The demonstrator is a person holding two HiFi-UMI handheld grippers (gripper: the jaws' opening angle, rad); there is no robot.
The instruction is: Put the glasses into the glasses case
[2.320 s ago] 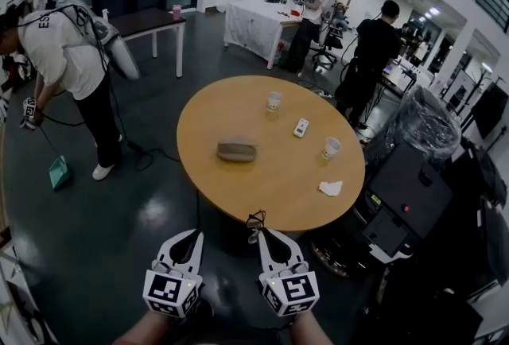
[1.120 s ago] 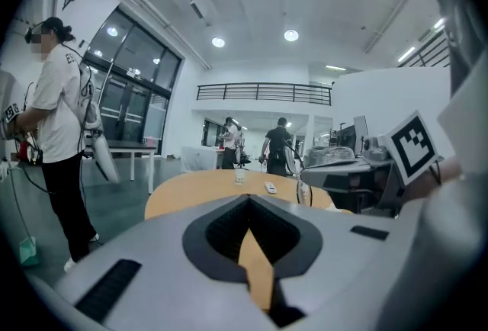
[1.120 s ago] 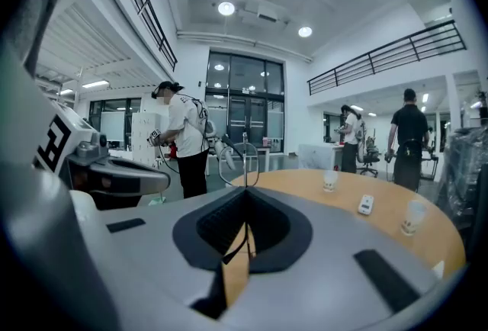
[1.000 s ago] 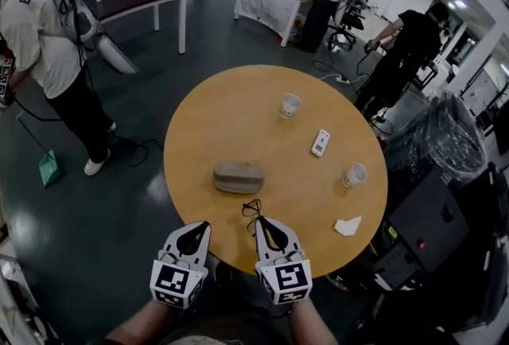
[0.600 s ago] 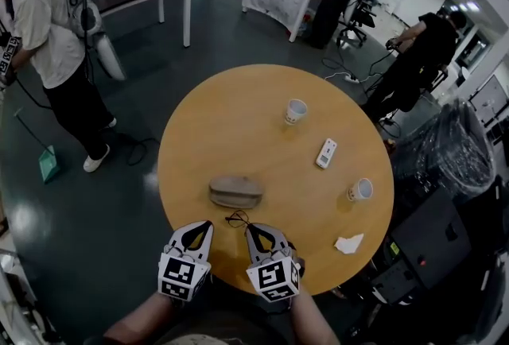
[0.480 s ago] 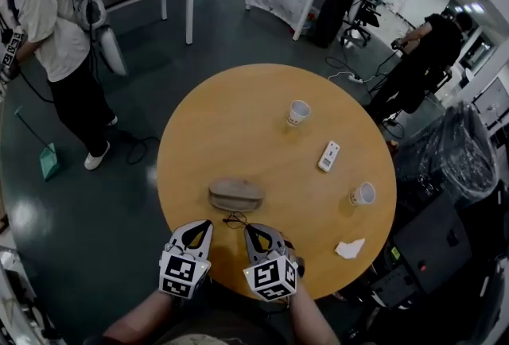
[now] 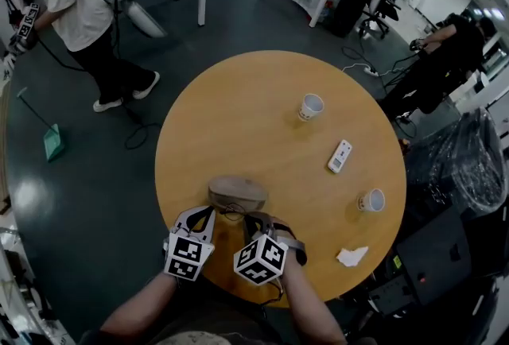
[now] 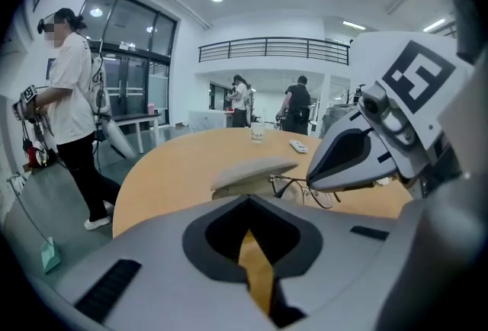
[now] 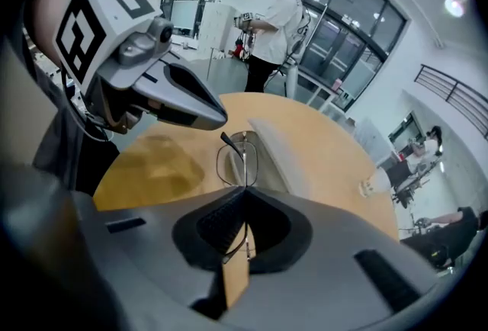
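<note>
Fingers (image 9: 137,261) of my right gripper (image 9: 245,189) pinch the one glasses (image 9: 243,158) beside the one case (image 7: 237,191) near the tabletop (image 7: 254,113) edge. My left gripper (image 8: 248,198) has its fingers pressed together, empty. Two cups (image 7: 311,106) stand farther off.

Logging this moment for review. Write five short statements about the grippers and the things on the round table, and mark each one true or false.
1. The right gripper is shut on the thin wire-framed glasses. True.
2. The left gripper holds the grey oval glasses case. False: its jaws are together on nothing, and the case lies on the table just beyond them.
3. Two white paper cups stand on the round wooden table. True.
4. The white remote lies between the two grippers. False: it lies between the cups, far from both.
5. The glasses lie inside the case. False: the right gripper holds them beside it.
</note>
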